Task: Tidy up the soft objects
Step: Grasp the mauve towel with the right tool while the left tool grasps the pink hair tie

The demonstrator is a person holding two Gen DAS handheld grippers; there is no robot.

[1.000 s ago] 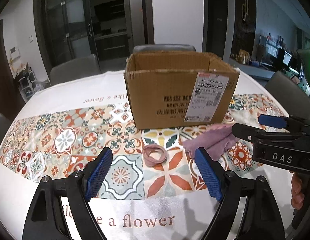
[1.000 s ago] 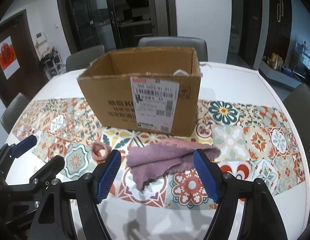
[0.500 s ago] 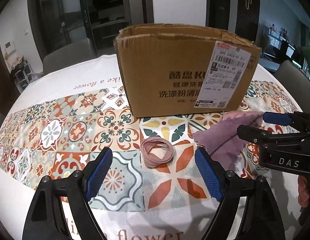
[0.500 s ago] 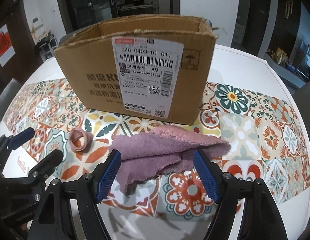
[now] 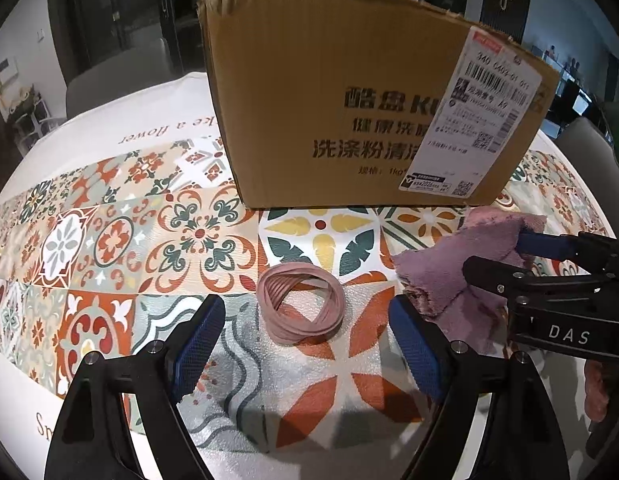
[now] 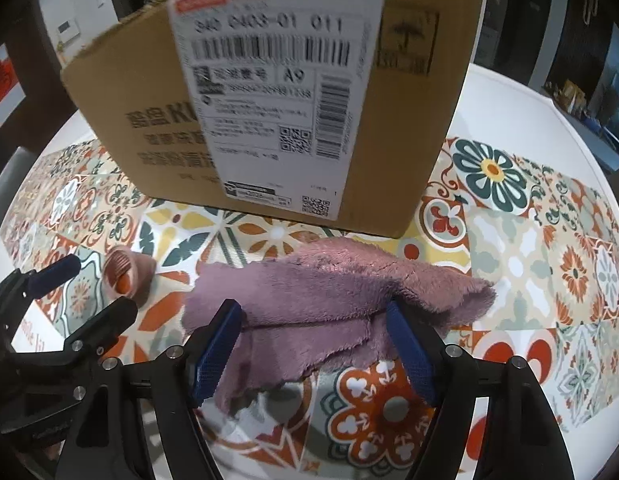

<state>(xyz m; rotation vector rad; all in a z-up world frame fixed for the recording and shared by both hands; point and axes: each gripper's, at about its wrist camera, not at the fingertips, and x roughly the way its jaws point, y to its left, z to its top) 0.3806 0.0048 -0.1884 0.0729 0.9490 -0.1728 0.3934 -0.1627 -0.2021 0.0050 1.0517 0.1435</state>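
- The left gripper (image 5: 305,344) was open, its two blue-padded fingers (image 5: 197,340) standing wide apart with nothing pressed between them.
- Just ahead of that gap lay a pink hair tie (image 5: 300,303), a loose coil of bands resting flat on the patterned tablecloth (image 5: 109,240), not touched by either pad.
- The right gripper (image 6: 313,344) was open too, grasping nothing. Its pads stood on either side of a crumpled purple cloth (image 6: 333,284), which lay bunched on the table with a ragged edge trailing toward the camera.
- Whether the right pads already brushed the fabric could not be told; they did not look to be pinching it.
- Seen from the left wrist camera, the cloth sat to the right of the hair tie, well apart from it.
- Behind both soft things stood a cardboard box (image 5: 349,100) with a white shipping label, its top open and its inside hidden from both cameras.
- Judged from this, the step in hand was the reach to pick up each item. To do it well, the left pads would need to go low enough to straddle the whole coil rather than snag one band, and the right pads should close on the thick folded middle of the cloth, not its thin edge.
- Both would then have to rise above the box rim before letting go.
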